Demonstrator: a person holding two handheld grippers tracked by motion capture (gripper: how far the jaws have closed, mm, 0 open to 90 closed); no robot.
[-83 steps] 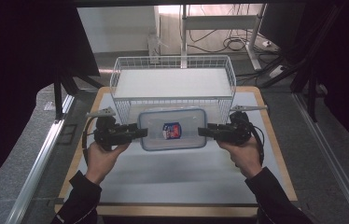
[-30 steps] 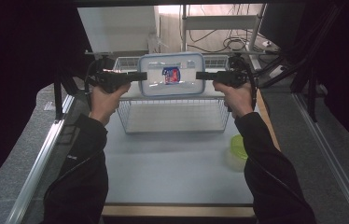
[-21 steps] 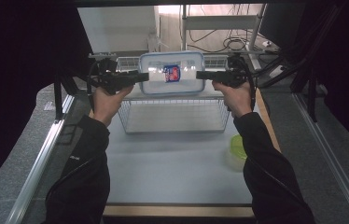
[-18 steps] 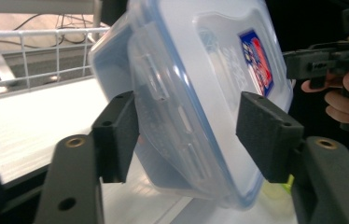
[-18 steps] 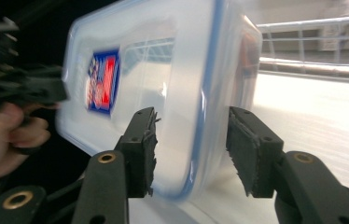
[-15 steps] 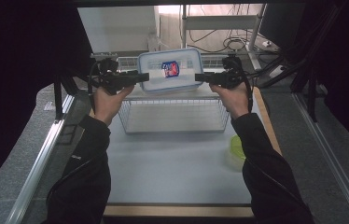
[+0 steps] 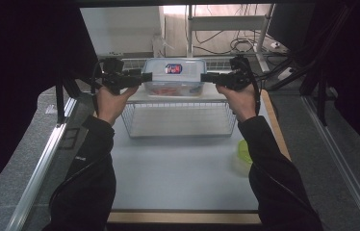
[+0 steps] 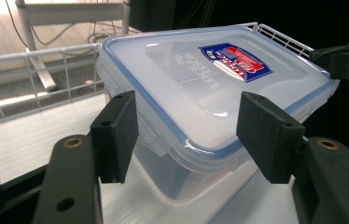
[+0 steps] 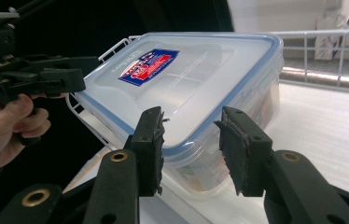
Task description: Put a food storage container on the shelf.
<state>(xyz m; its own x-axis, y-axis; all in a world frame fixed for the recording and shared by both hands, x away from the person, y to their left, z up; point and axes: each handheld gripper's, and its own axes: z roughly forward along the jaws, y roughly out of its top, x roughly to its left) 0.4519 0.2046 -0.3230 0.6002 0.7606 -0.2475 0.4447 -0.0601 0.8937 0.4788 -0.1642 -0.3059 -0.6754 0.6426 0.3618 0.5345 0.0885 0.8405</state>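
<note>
Now box (image 7: 173,77) sits in basket (image 7: 135,126); 2 grippers open beside it.

the food box (image 8: 210,88) is frosted, see-through plastic with a smooth, faintly glossy lid, a blue seal line round its edge and a glossy printed sticker (image 8: 236,62) in red and blue. the basket (image 7: 180,126) is thin white-coated metal wire, and the table (image 7: 178,178) has a matt pale top with a wood-look edge strip. the left gripper (image 8: 189,135) and the right gripper (image 9: 189,149) are matt black plastic with brass-coloured rivets, and their pads (image 9: 238,158) look rough and rubbery.
</note>
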